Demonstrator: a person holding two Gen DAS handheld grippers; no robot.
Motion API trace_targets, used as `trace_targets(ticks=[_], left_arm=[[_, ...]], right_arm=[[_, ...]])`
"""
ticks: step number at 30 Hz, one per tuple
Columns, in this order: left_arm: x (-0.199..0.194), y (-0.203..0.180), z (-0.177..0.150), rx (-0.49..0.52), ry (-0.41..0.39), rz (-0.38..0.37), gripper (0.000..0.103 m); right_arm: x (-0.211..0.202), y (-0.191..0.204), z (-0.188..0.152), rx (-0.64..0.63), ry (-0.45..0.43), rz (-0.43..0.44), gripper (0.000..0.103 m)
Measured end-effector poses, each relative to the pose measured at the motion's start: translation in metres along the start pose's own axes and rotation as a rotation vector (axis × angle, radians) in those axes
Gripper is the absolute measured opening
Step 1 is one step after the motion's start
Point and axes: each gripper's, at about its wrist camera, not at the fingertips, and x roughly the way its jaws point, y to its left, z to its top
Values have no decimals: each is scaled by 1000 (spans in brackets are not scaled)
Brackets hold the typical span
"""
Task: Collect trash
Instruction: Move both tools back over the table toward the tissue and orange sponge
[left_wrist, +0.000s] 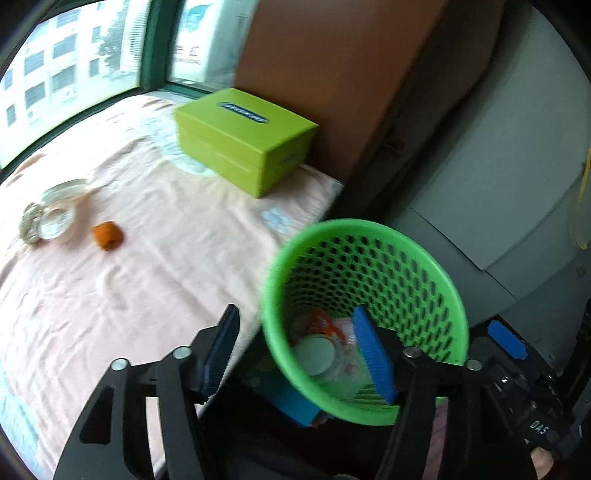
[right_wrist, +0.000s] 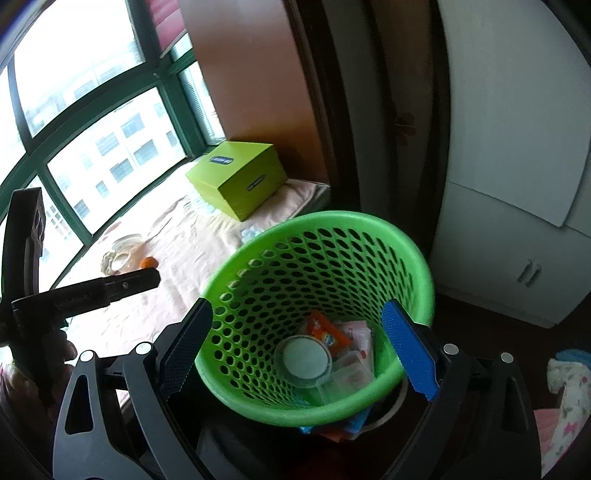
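The right hand-held gripper (right_wrist: 299, 350) clamps a green mesh basket (right_wrist: 406, 243) at its near rim. Inside lie an orange wrapper (right_wrist: 327, 328) and a round lid (right_wrist: 304, 360).

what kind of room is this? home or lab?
Most likely a home bedroom, at a bay-window seat. A wrinkled pink sheet covers the ledge under a green-framed window facing apartment blocks, white cupboard doors stand to the right, and a green mesh wastebasket holds household wrappers.
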Motion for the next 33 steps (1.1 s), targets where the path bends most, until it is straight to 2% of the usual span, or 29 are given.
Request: trace_targets(ticks=[13,26,33], left_arm=[[-38,104,8,-160,-77,166,62],[-72,217,13,-325,-128,319,62],[-72,264,18,-379,-117,369,62]], right_arm=[[35,67,21,-107,35,101,92],[105,169,27,-237,118,238,92],[149,217,26,-301,173,285,84]])
